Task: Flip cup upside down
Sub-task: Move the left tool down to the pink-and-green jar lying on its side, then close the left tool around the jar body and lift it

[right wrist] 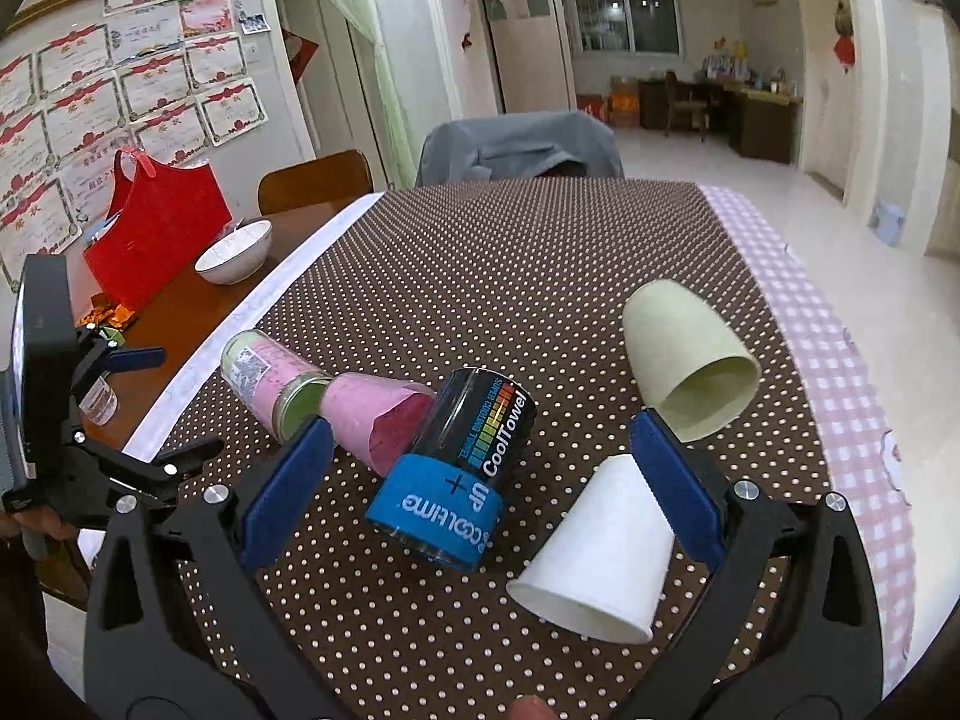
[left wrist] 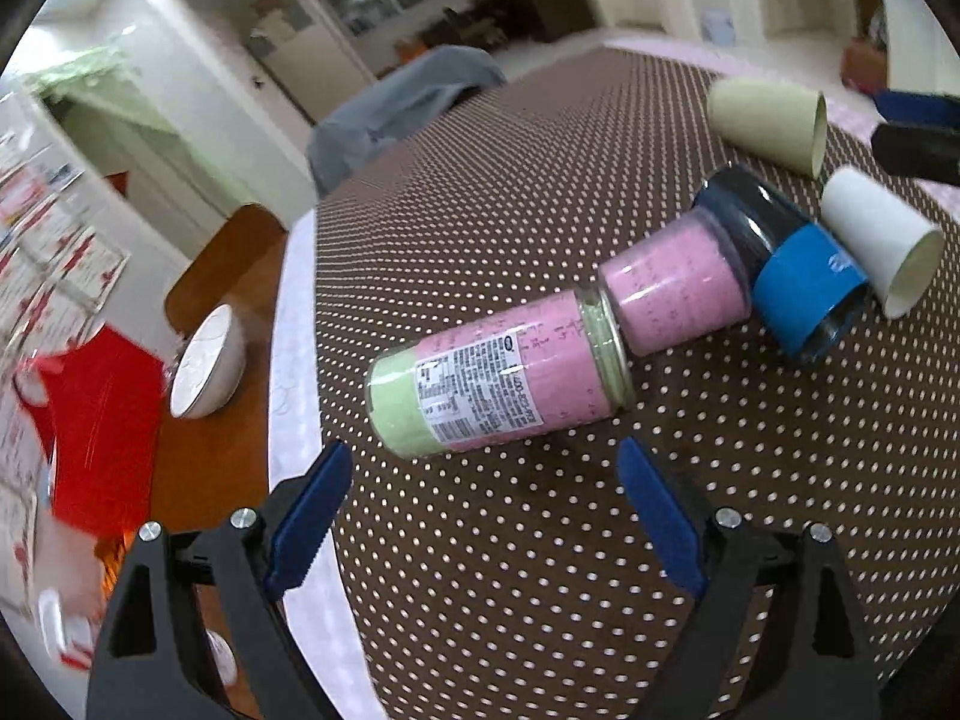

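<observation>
Several cups and cans lie on their sides on the dotted brown tablecloth [left wrist: 480,210]. A white paper cup [right wrist: 600,552] lies between the fingers of my open right gripper [right wrist: 480,438], close to its right finger; it also shows in the left wrist view [left wrist: 876,240]. A pale green cup [right wrist: 690,360] lies beyond it, also seen at the far right in the left wrist view [left wrist: 768,120]. A pink cup [right wrist: 378,414] lies beside a blue and black can [right wrist: 462,468]. My left gripper [left wrist: 483,462] is open, just short of a pink and green jar [left wrist: 498,384].
A white bowl [right wrist: 234,252] and a red bag [right wrist: 150,228] sit on the wooden table to the left. A chair with a grey cloth [right wrist: 516,144] stands at the far end. A pink checked cloth [right wrist: 840,360] covers the table's right edge.
</observation>
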`<state>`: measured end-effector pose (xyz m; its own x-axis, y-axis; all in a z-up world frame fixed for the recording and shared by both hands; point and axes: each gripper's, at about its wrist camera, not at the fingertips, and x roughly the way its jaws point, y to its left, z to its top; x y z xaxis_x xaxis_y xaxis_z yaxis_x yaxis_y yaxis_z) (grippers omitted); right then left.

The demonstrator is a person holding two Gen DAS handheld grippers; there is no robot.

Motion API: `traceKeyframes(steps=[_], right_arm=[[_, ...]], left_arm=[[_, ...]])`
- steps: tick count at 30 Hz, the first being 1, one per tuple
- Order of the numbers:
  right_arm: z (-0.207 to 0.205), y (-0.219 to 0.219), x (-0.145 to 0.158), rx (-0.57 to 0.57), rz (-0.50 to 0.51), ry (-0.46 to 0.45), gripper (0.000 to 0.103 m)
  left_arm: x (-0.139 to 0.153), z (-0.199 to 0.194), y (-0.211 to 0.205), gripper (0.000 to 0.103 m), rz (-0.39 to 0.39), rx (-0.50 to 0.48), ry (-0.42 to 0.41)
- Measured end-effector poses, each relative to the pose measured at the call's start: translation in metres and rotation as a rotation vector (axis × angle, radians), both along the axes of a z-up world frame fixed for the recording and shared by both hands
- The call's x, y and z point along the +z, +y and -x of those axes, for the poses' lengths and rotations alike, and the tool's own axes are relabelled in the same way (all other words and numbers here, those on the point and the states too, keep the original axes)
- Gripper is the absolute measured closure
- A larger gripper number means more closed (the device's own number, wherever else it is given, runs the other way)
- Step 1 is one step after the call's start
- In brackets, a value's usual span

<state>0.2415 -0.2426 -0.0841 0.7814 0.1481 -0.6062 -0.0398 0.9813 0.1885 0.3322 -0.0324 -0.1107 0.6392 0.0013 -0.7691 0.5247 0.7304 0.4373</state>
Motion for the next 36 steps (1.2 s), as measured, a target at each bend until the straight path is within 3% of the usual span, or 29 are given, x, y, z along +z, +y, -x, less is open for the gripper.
traceKeyframes(steps=[9, 18, 23, 26, 29, 31, 36], right_arm=[[-0.025, -0.002, -0.010, 0.004, -0.026, 0.059, 0.006], [-0.038, -0.008, -0.014, -0.022, -0.045, 0.086, 0.006], [-0.041, -0.010, -0.018, -0.026, -0.046, 0.104, 0.006], [-0.040, -0.013, -0.019, -0.033, -0.053, 0.107, 0.006], [-0.036, -0.018, -0.018, -0.041, -0.065, 0.105, 0.006], [-0.032, -0.019, -0.017, -0.045, -0.071, 0.100, 0.006], [-0.020, -0.024, -0.015, -0.049, -0.085, 0.086, 0.006]], left_arm=[[-0.013, -0.029, -0.014, 0.014, -0.265, -0.287, 0.036], [-0.043, -0.051, -0.027, 0.014, -0.454, -0.538, 0.080], [-0.057, -0.054, -0.035, 0.014, -0.492, -0.643, 0.137], [-0.067, -0.054, -0.039, 0.014, -0.531, -0.672, 0.152], [-0.066, -0.052, -0.039, 0.015, -0.520, -0.664, 0.173], [-0.065, -0.049, -0.037, 0.021, -0.510, -0.650, 0.184], [-0.063, -0.059, -0.030, 0.022, -0.512, -0.521, 0.206]])
